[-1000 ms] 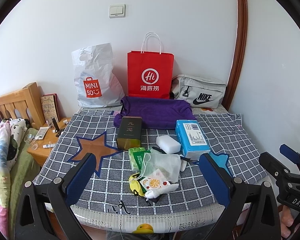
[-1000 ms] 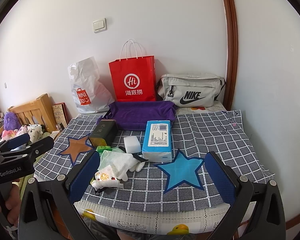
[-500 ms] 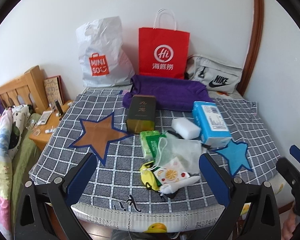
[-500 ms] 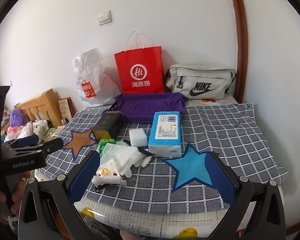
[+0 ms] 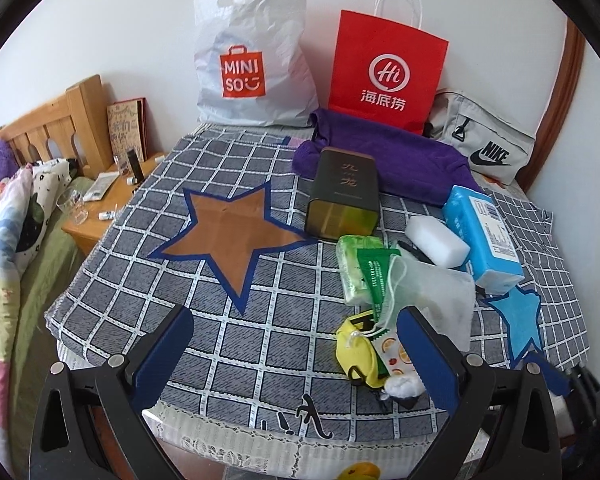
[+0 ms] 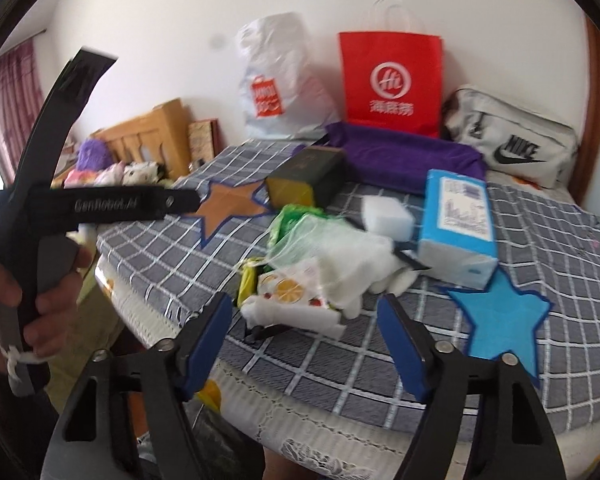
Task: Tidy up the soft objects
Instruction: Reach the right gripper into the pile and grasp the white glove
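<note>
1. The right gripper (image 6: 306, 344), seen in the right wrist view, stands with its blue-padded jaws apart; they have just been closing, and nothing is clamped between them.
2. The heap of soft things, a white mesh pouch (image 6: 340, 252), a fruit-printed white packet (image 6: 288, 292) and a yellow pouch (image 6: 247, 280), lies just beyond the fingertips, at frame centre.
3. The left gripper (image 5: 296, 344) is spread wide and empty; in its view the heap sits by the right finger, lower right.
4. The light-blue tissue pack (image 5: 482, 236) runs lengthwise away from the camera, with a white sponge block (image 5: 436, 242) beside it.
5. Everything rests on a grey checked cloth (image 5: 284, 344) with star patches, on what may be a worktop or bed; a red paper bag (image 5: 388, 72) leans on the white wall behind.
</note>
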`<state>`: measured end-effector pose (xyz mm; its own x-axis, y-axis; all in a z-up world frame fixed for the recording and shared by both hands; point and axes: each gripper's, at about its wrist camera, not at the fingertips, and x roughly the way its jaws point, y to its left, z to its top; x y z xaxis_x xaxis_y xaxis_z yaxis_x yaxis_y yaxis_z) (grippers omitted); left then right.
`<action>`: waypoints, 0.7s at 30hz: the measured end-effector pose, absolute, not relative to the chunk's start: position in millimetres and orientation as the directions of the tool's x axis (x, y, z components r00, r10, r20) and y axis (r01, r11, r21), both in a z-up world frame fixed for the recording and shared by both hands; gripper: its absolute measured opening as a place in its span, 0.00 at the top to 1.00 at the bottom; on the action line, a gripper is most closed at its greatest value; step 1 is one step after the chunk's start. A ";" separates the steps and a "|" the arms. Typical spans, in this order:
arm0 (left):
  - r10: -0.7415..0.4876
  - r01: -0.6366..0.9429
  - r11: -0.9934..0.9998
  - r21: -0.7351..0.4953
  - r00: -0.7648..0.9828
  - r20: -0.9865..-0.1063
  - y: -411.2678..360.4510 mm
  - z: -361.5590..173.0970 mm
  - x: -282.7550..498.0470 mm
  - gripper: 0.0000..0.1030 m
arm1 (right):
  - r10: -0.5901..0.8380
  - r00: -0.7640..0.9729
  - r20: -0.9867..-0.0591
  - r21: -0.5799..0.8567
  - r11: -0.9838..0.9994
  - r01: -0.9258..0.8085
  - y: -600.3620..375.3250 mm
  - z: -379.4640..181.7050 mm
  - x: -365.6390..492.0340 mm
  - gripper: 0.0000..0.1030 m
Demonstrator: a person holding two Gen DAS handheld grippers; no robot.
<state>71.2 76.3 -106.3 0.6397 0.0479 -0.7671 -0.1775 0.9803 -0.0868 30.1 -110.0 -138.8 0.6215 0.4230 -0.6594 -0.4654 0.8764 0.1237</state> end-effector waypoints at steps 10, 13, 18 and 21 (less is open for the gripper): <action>-0.017 -0.136 0.982 -0.129 0.623 -0.782 81.2 -128.6 81.6 0.01 | 0.385 0.590 -0.710 0.017 0.847 -0.532 -67.3 -170.4 41.2 0.33; -0.033 -0.128 0.982 -0.142 0.617 -0.786 82.9 -135.0 84.9 0.01 | 0.345 0.581 -0.737 -0.019 0.849 -0.528 -59.5 -182.6 49.5 0.33; -0.049 -0.134 0.978 -0.162 0.603 -0.796 89.8 -145.4 91.0 0.01 | 0.314 0.577 -0.754 -0.050 0.848 -0.528 -55.7 -198.1 57.0 0.54; -0.054 -0.139 0.976 -0.169 0.596 -0.801 93.6 -150.2 94.1 0.01 | 0.334 0.569 -0.751 -0.021 0.850 -0.526 -62.6 -199.6 59.3 0.78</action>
<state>94.1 93.6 -150.2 0.5957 -0.0538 -0.8014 -0.1393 0.9757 -0.1690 59.3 -62.6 -199.6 0.5694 0.3335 -0.7513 -0.5260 0.8502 -0.0212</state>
